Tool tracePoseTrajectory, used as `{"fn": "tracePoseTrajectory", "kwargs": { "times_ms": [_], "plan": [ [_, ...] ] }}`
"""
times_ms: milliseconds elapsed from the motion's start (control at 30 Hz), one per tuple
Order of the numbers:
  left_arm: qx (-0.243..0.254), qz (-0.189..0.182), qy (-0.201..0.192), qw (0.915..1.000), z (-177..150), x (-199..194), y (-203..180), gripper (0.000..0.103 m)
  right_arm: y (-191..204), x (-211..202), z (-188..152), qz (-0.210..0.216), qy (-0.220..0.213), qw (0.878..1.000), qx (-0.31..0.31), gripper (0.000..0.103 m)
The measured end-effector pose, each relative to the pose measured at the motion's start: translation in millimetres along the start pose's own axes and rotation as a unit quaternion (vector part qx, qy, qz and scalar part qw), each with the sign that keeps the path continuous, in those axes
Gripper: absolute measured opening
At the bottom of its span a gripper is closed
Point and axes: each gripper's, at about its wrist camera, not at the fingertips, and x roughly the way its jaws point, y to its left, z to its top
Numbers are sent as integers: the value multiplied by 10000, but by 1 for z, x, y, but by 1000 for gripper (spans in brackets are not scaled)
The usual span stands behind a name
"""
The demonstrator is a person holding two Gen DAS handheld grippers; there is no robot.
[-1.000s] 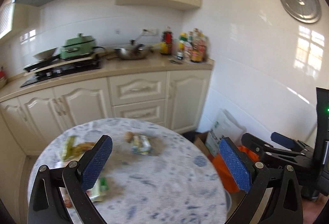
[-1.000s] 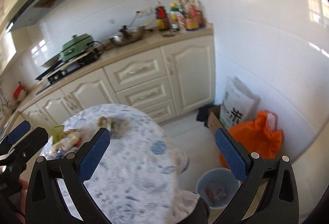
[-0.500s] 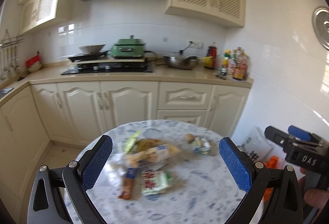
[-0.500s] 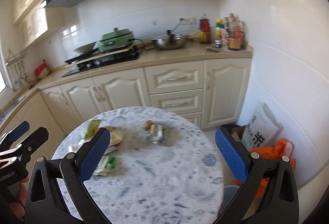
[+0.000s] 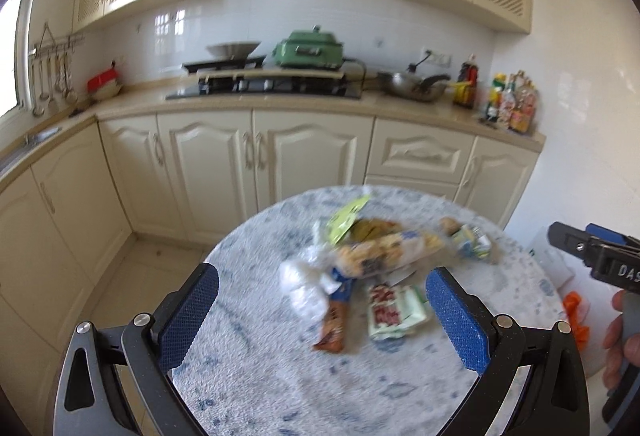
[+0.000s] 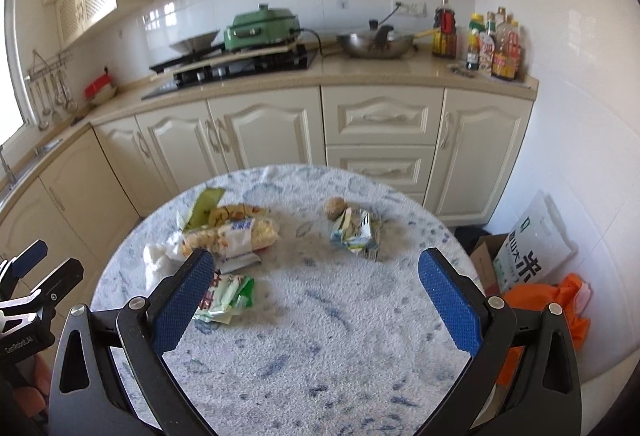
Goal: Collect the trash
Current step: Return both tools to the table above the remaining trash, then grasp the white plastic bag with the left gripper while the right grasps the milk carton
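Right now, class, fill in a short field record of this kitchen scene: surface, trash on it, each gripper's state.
surface: round marbled table
trash cluster: clear snack bag, green wrapper, red-and-green packet
separate trash: crumpled carton beside a walnut
left gripper: open, empty, above table
right gripper: open, empty, above table
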Motion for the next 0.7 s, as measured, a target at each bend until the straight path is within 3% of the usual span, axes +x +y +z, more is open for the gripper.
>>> {"fn": "tracePoseTrajectory", "kwargs": {
  "times_ms": [533,633,700],
  "plan": [
    [-209,322,1004,9942,43,173,21,102,-31,129,-4,-276,917,9952,203,103],
    [-252,257,1109,9932,43,196,21,100,-38,158,-1,-350,1009,9940,229,103],
    [-304,163,1194,9922,45,210,21,91,-42,175,0,-390,1105,9927,296,103]
  ]
}}
